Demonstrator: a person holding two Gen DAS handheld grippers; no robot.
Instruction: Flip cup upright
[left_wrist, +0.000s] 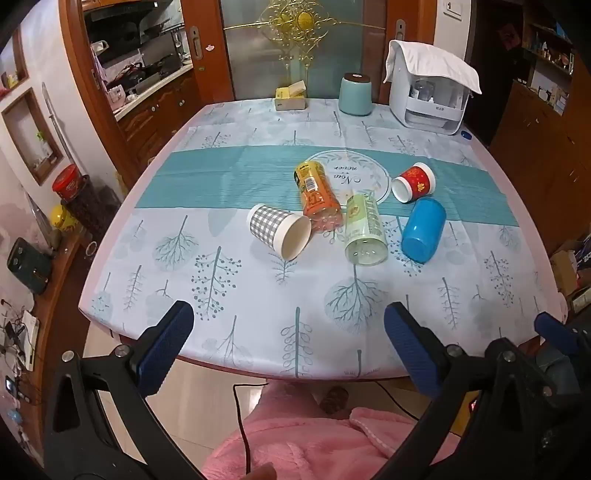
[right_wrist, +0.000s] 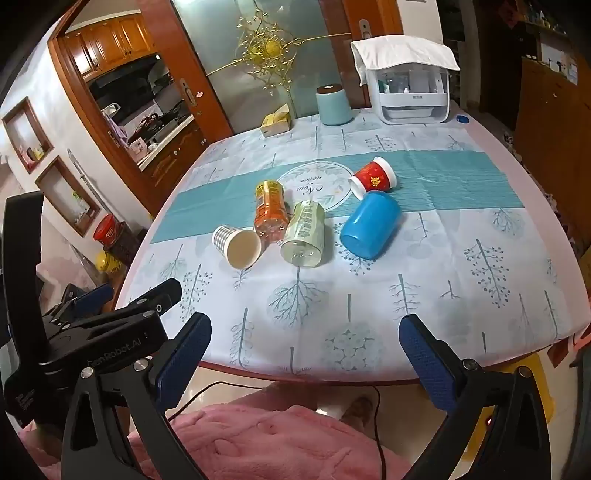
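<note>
Several cups and bottles lie on their sides mid-table. A grey checked paper cup (left_wrist: 279, 231) (right_wrist: 236, 241) has its mouth toward me. An orange bottle (left_wrist: 317, 197) (right_wrist: 270, 212) and a pale green bottle (left_wrist: 364, 230) (right_wrist: 304, 234) lie beside it. A blue plastic cup (left_wrist: 423, 229) (right_wrist: 369, 225) and a red paper cup (left_wrist: 413, 182) (right_wrist: 373, 178) lie to the right. My left gripper (left_wrist: 288, 347) and right gripper (right_wrist: 304, 354) are both open and empty, hovering at the near table edge, well short of the cups.
At the table's (left_wrist: 229, 332) far edge stand a teal canister (left_wrist: 355, 94) (right_wrist: 334, 105), a yellow box (left_wrist: 290, 96) (right_wrist: 275, 121) and a white appliance (left_wrist: 430, 92) (right_wrist: 413, 88) under a cloth. A wooden cabinet is at left. My pink-clad lap is below.
</note>
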